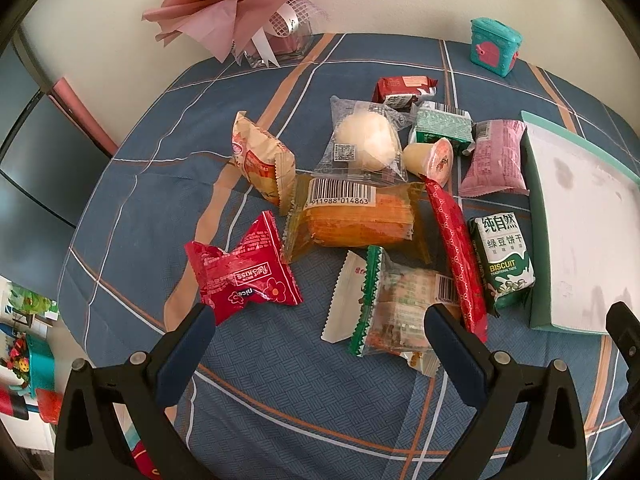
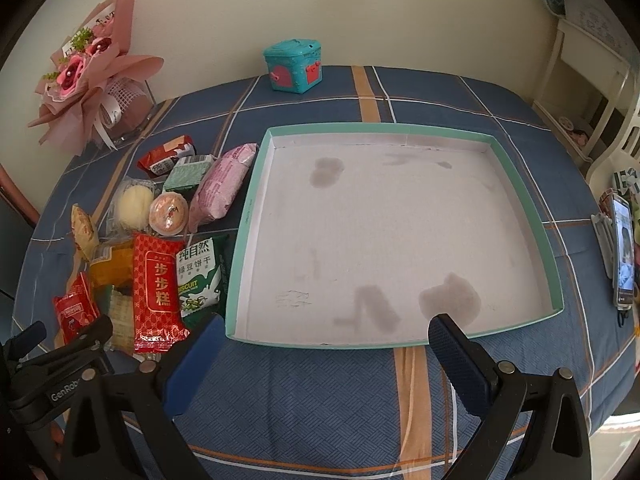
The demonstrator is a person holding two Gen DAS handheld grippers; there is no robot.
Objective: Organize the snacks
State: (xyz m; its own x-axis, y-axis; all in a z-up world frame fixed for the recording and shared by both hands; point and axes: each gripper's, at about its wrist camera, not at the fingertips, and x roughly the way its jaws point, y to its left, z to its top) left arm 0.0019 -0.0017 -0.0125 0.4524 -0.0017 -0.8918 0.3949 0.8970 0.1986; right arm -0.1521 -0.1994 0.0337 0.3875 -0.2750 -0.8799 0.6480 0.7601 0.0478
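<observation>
the snacks lie in a loose heap on the counter, just left of the tray, which holds nothing yet. none of them is gripped. your left tongs hang over the near edge of the heap with the jaws wide apart and empty; your right tongs hover at the tray's near rim, also apart and empty.

the packets overlap, so watch what you close on. the long red bar leans across the biscuit pack and touches the green-edged packet; pinch one and you will likely drag or flip its neighbour. the crinkly red packet sits just ahead of your left finger and looks puffed, so it could squirt out of a shallow pinch. the jelly cup lies on its side and may roll if nudged.

the tray's raised rim stands between heap and floor of the tray, so carry each piece over it. the bouquet and teal box stand well back; a phone lies beyond the tray's right side.
</observation>
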